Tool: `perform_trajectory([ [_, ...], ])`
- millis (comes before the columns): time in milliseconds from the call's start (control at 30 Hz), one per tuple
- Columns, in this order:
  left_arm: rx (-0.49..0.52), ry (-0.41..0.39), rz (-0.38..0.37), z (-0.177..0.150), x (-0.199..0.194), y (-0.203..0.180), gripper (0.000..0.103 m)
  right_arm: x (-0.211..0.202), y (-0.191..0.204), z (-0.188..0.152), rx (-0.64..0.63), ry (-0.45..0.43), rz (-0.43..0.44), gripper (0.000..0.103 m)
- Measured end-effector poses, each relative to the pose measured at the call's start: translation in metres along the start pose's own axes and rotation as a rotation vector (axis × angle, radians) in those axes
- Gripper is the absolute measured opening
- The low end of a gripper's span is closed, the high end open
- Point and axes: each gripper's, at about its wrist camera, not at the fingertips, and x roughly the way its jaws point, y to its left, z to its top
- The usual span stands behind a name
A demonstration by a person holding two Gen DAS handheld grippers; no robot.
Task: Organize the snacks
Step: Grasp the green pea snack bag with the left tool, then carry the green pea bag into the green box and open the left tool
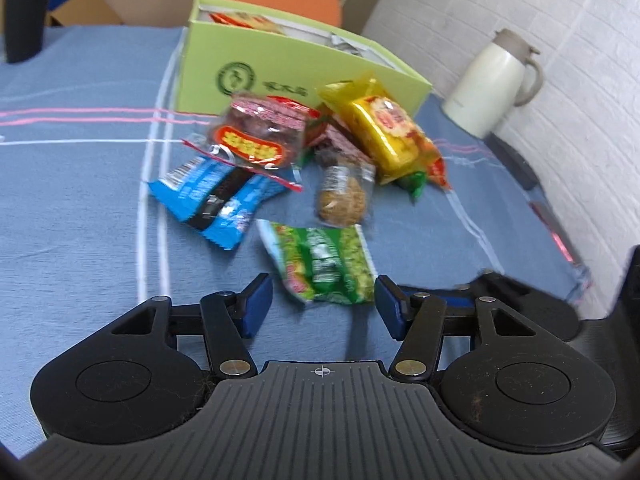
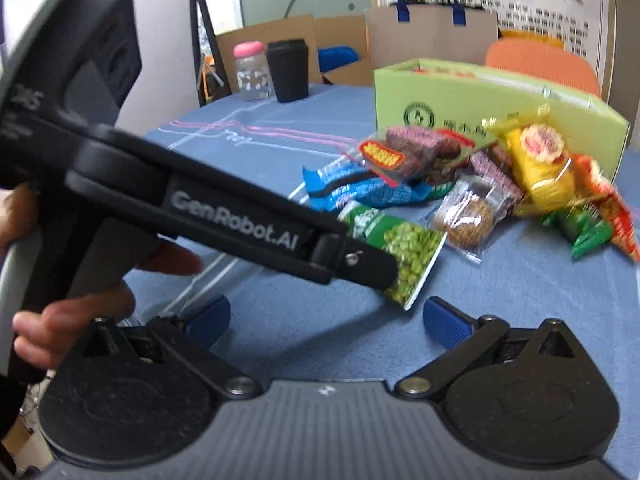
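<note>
A pile of snack packets lies on the blue tablecloth in front of a light green box (image 1: 288, 68). A green pea packet (image 1: 324, 264) lies nearest; my left gripper (image 1: 323, 304) is open with its blue pads either side of the packet's near end, not closed on it. Behind lie a blue packet (image 1: 216, 200), a round brown cookie in clear wrap (image 1: 342, 196), a red-labelled clear bag (image 1: 260, 132) and a yellow packet (image 1: 384, 136). In the right wrist view my right gripper (image 2: 326, 320) is open and empty, low over the cloth; the left gripper (image 2: 360, 260) reaches across over the pea packet (image 2: 404, 256).
The green box (image 2: 480, 96) holds some packets. A white thermos jug (image 1: 492, 84) stands right by the brick wall. A black cup (image 2: 287, 70) and pink-lidded jar (image 2: 250, 70) stand at the far table edge. An orange chair (image 2: 540, 60) sits behind the box.
</note>
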Motion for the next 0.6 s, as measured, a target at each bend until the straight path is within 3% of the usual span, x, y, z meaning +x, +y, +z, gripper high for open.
perform_trajectory([
  [100,-0.036,-0.024,0.024,0.002,-0.005,0.006,0.044,0.009,-0.010,0.010,-0.013,-0.002,-0.068,0.102],
  [300,-0.062,-0.001,0.000,0.009,0.007,0.010,0.039,0.030,-0.014,0.006,0.005,0.011,-0.055,0.100],
  [333,-0.051,-0.006,-0.002,0.009,0.009,0.008,0.036,0.031,-0.011,0.004,-0.011,-0.002,-0.076,0.098],
  [367,-0.038,-0.001,-0.001,0.009,0.011,0.005,0.028,0.029,-0.009,0.004,-0.013,-0.019,-0.075,0.084],
  [400,-0.032,0.013,-0.020,0.009,0.013,0.003,0.019,0.026,-0.009,0.007,-0.003,-0.021,-0.090,0.063],
  [433,-0.030,0.022,-0.029,0.008,0.014,0.001,0.012,0.023,-0.012,0.009,0.012,-0.022,-0.070,0.058],
  [600,0.007,-0.013,-0.020,0.013,0.010,-0.015,0.012,0.012,-0.021,0.017,0.026,-0.038,-0.065,0.056],
])
